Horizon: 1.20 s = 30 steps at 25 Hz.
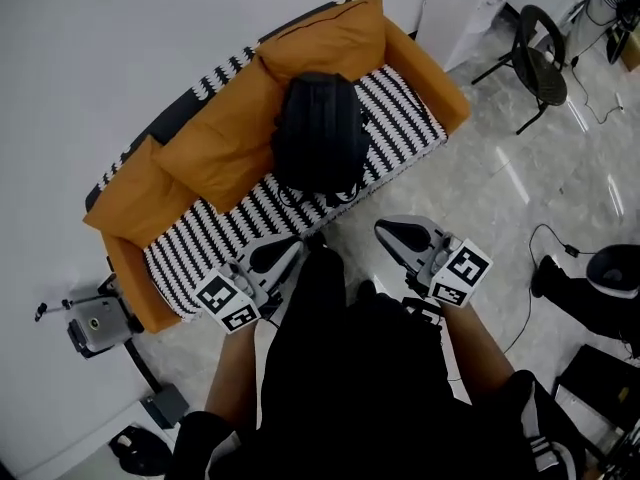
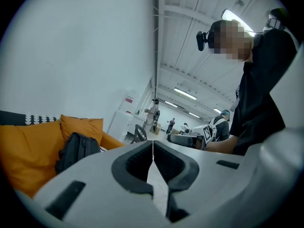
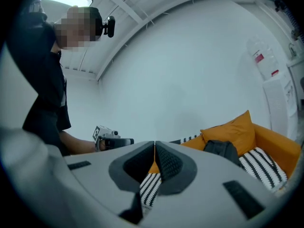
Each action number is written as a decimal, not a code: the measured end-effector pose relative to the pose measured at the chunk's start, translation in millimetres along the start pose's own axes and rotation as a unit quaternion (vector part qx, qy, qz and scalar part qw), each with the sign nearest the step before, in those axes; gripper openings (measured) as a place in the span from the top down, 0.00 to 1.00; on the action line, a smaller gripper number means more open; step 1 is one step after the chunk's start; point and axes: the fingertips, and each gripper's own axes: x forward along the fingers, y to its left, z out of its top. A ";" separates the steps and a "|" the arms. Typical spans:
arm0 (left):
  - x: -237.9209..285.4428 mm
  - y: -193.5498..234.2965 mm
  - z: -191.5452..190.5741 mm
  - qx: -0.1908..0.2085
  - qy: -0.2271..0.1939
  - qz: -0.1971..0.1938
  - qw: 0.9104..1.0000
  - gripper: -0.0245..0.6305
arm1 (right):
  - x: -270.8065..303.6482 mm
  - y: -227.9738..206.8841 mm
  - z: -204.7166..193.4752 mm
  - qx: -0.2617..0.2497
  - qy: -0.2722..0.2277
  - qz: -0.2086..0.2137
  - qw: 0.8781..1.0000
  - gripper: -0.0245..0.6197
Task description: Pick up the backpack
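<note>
Black-clad torso of the person fills the near bottom edge of the head view; both grippers stick out just past it.

- left gripper [image 1: 292,248]: jaws closed tip to tip, nothing between them (its own view confirms [image 2: 153,148]).
- right gripper [image 1: 392,234]: same, jaws pressed together and empty [image 3: 155,151].
- backpack [image 1: 320,128]: black, upright on the striped seat cover [image 1: 405,118] of the orange sofa [image 1: 445,83], leaning back on the cushions, right of the sofa's middle. Well apart from both grippers, untouched. Also seen at [image 2: 76,151] and [image 3: 221,151].

Risks, my read:
- Both jaws are shut. Reaching in like this just shoves the bag into the cushions or tips it over, so they need to open first.
- Can't make out the top handle or straps from any view. A pinch on loose fabric could slip once the weight comes on.
- Bag is soft. A one-sided lift would let it swing or sag.

Counts:
- 1 backpack
- 1 sofa
- 3 orange back cushions [image 1: 230,118], as far as I can tell
- 2 grippers
- 1 black chair [image 1: 540,68], far right on the floor
</note>
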 end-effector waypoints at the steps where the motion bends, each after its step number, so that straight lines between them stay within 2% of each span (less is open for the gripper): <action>1: 2.7 11.6 5.0 -0.002 -0.002 -0.002 1.000 0.93 | 9.0 -5.7 3.2 0.002 0.002 -0.003 1.000 0.92; 9: 25.5 100.2 59.4 0.000 -0.005 -0.036 0.999 0.93 | 90.9 -46.6 52.4 -0.018 0.008 -0.020 1.000 0.92; 15: 30.7 150.0 75.7 0.007 0.006 -0.055 0.998 0.93 | 124.6 -69.9 59.6 -0.019 0.017 -0.048 0.998 0.92; 22: 27.9 190.6 81.3 0.007 0.009 -0.043 0.999 0.93 | 135.5 -94.6 68.4 -0.020 0.022 -0.079 0.996 0.92; 30: 53.6 215.0 79.2 0.018 0.019 -0.028 0.999 0.93 | 144.9 -144.6 67.4 -0.010 0.021 -0.078 0.997 0.92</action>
